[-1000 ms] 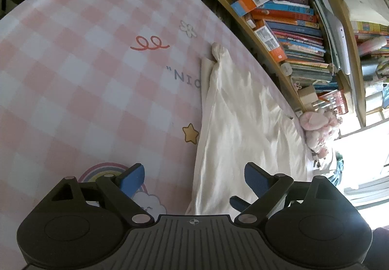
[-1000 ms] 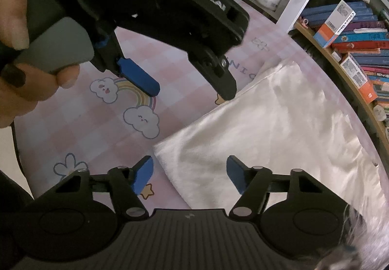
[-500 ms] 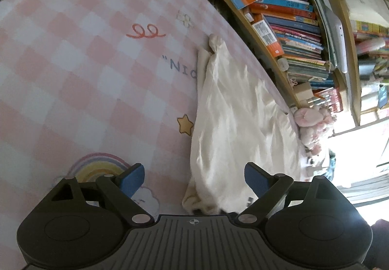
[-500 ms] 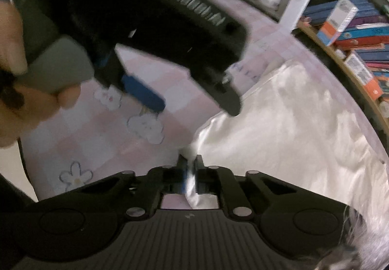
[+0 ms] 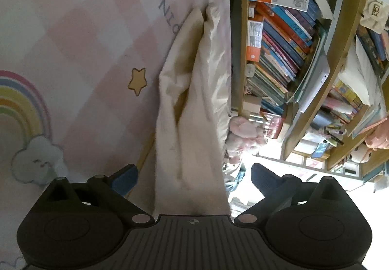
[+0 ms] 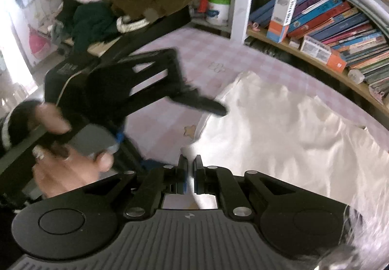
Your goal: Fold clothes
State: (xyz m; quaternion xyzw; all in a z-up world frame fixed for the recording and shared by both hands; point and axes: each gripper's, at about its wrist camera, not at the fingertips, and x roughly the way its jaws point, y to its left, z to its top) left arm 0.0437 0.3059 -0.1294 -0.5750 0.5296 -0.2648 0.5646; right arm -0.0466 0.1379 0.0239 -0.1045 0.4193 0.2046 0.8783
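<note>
A cream satin garment (image 6: pixel 287 124) lies on the pink checked table cover (image 6: pixel 170 70). My right gripper (image 6: pixel 190 172) is shut on the garment's near corner and holds it raised off the table. In the left wrist view the garment (image 5: pixel 192 124) hangs as a long lifted fold running between the fingers of my left gripper (image 5: pixel 192 177), whose jaws stand wide open around it without pinching it. The left gripper also shows in the right wrist view (image 6: pixel 209 105), blurred, just left of the cloth's edge.
A bookshelf full of books (image 6: pixel 328 26) runs along the table's far side and also shows in the left wrist view (image 5: pixel 279 56). A pink plush toy (image 5: pixel 243 133) sits by the shelf. A chair piled with clothes (image 6: pixel 136 0) stands behind the table.
My right gripper shut on the garment's corner and lifted it. The left gripper stayed open and swung in around the raised fold; the cloth bunched up.
</note>
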